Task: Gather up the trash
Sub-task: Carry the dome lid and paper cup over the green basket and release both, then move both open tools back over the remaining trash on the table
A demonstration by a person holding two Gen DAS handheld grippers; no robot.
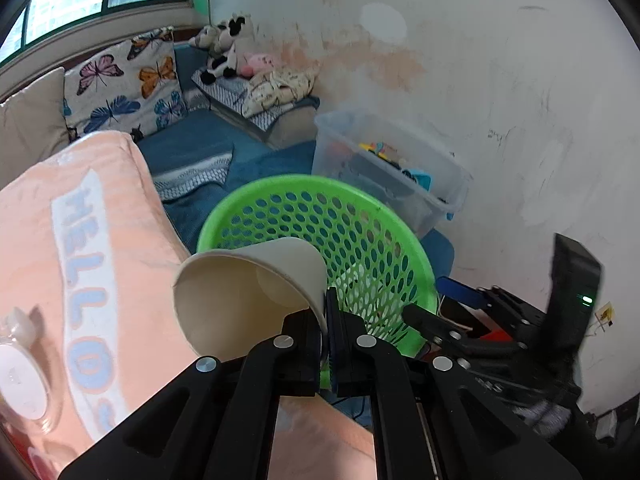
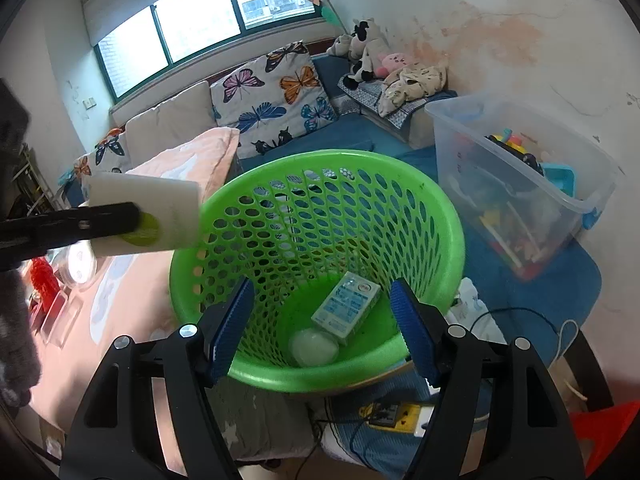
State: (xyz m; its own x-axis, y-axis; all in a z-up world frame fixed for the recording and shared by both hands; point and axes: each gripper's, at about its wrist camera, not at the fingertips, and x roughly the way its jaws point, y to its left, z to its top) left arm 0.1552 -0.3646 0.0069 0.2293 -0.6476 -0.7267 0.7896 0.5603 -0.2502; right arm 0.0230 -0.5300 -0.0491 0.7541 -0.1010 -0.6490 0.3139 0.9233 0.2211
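2 butterfly cushions [image 2: 276,92] line the blue sofa [image 2: 340,136] under windows [image 2: 200,16].

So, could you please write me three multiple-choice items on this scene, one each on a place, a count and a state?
1. Where does the small carton lie?
A. inside the green basket
B. in the clear storage bin
C. on the pink blanket

2. How many items lie in the basket?
A. none
B. two
C. five

3. What is the left tool doing?
A. standing open and empty
B. pinching the paper cup by its rim
C. gripping the basket's rim

Answers: 1 A, the carton rests on the basket floor. 2 B, only the carton and a white crumpled lump lie there. 3 B, the cup's wall sits between its closed pads.
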